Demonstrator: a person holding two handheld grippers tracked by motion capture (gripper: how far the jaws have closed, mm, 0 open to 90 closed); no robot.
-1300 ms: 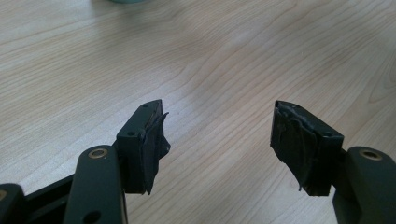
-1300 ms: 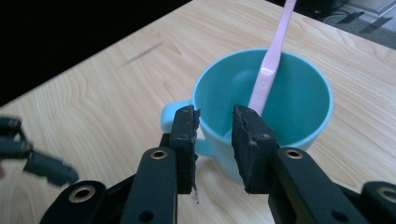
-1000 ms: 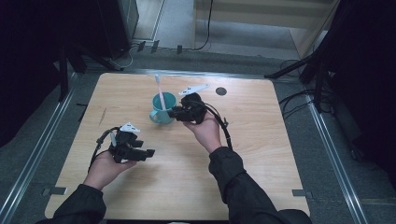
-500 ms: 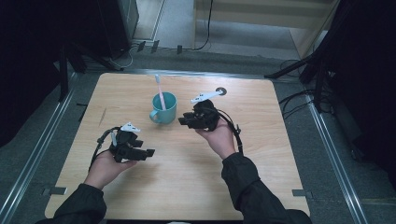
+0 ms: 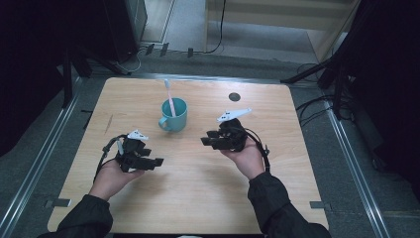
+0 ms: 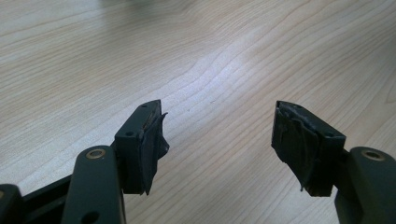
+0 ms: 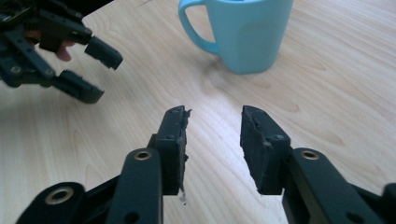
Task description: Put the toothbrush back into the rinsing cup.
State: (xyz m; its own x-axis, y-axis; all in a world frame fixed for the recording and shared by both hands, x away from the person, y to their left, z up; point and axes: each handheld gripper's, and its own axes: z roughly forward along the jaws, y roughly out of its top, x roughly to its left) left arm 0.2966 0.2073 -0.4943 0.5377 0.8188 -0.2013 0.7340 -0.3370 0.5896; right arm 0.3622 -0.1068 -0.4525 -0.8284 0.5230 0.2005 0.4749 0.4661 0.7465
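A teal mug [image 5: 174, 114] stands on the wooden table [image 5: 198, 198] with a pink and white toothbrush [image 5: 169, 96] leaning upright in it. My right gripper [image 5: 207, 140] hovers to the right of the mug and a little nearer the person, pointing left. Its jaws have just been opening, and nothing is between them. In the right gripper view the mug [image 7: 247, 32] sits beyond the parted jaws [image 7: 214, 122]. My left gripper [image 5: 156, 157] rests at the front left, open and empty over bare wood [image 6: 219, 121]. It also appears in the right gripper view [image 7: 95, 70].
A dark round hole [image 5: 234, 96] marks the table's back right. Metal rails [image 5: 44, 158] run along both sides on the floor, and cables [image 5: 312, 106] lie off the right edge. Dark equipment stands at the back left.
The right gripper drew back from the mug, moving right and toward the person, with its jaws spreading wider. The toothbrush stays in the mug. The left gripper kept still.
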